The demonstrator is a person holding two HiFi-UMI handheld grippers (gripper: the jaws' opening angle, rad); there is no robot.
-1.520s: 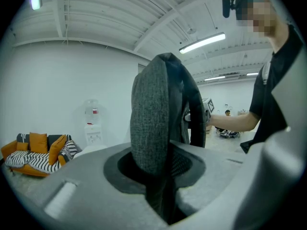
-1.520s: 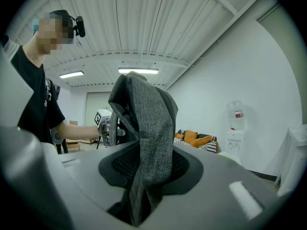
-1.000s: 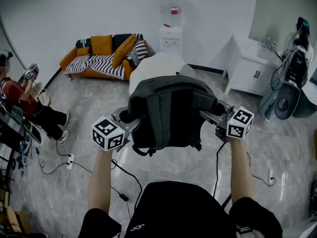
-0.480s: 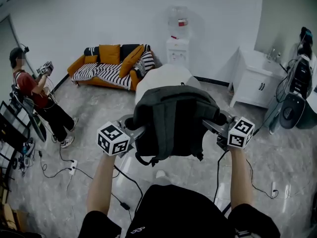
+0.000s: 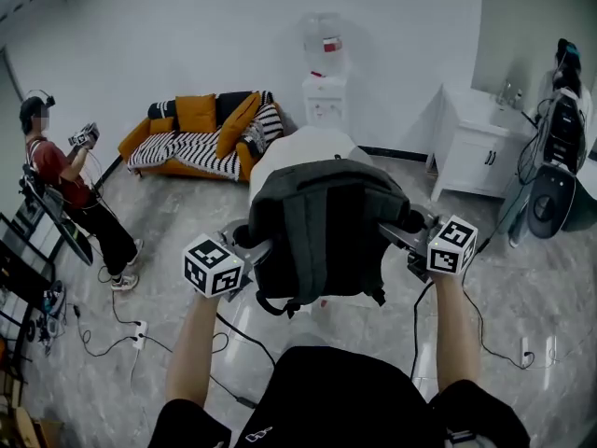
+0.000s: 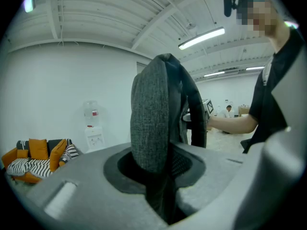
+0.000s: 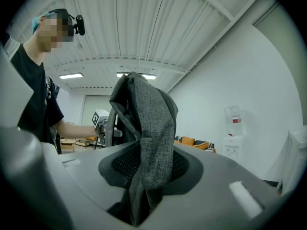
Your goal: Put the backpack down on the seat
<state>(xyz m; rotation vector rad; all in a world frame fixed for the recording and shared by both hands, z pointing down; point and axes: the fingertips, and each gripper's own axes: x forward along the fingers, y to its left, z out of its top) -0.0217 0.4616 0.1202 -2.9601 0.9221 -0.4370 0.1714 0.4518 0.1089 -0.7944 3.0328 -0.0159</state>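
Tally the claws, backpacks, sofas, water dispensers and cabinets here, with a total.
Claws: 2, left claw and right claw, each shut on the backpack
Backpack: 1
Sofa: 1
Water dispenser: 1
Cabinet: 1
Total: 6

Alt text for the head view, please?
A person holds up a grey backpack, left tool and right tool each clamped on one side. A white seat stands behind it, an orange sofa by the far wall.
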